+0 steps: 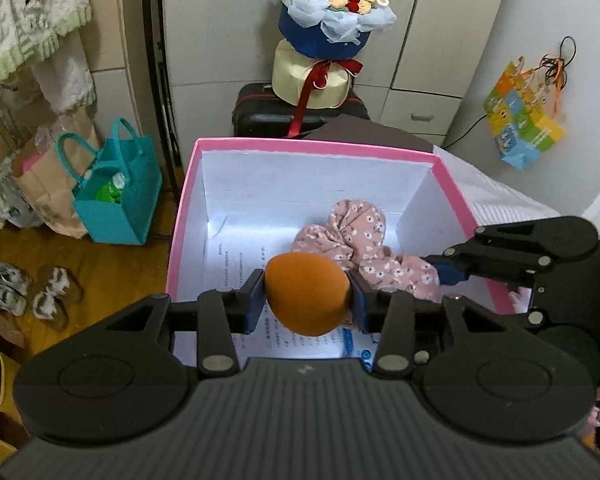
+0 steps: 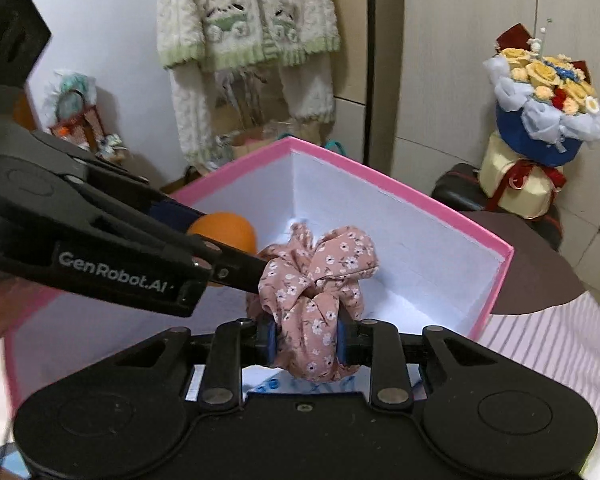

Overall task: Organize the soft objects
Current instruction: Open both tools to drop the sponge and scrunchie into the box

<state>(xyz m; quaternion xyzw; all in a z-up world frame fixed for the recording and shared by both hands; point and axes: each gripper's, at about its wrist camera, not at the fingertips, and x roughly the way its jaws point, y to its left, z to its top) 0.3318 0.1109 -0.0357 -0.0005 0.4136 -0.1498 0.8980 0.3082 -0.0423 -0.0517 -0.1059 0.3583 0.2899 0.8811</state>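
Above the pink box (image 1: 182, 216), left gripper (image 1: 308, 300) clamping orange sponge (image 1: 308, 292), right gripper (image 2: 306, 342) pinching floral scrunchie (image 2: 320, 280).

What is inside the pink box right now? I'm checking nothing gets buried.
Printed paper sheets line the pink box floor; the floral pink scrunchie and orange foam egg hang gripped above, hiding the floor beneath.

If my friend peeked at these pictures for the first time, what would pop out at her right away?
Probably the big pink box, open in the middle, with both grippers reaching over it. The left gripper squeezes a bright orange sponge above the box, and the right gripper pinches a pink flowery scrunchie next to it. Behind the box, a yellow flower bouquet sits on a black suitcase.
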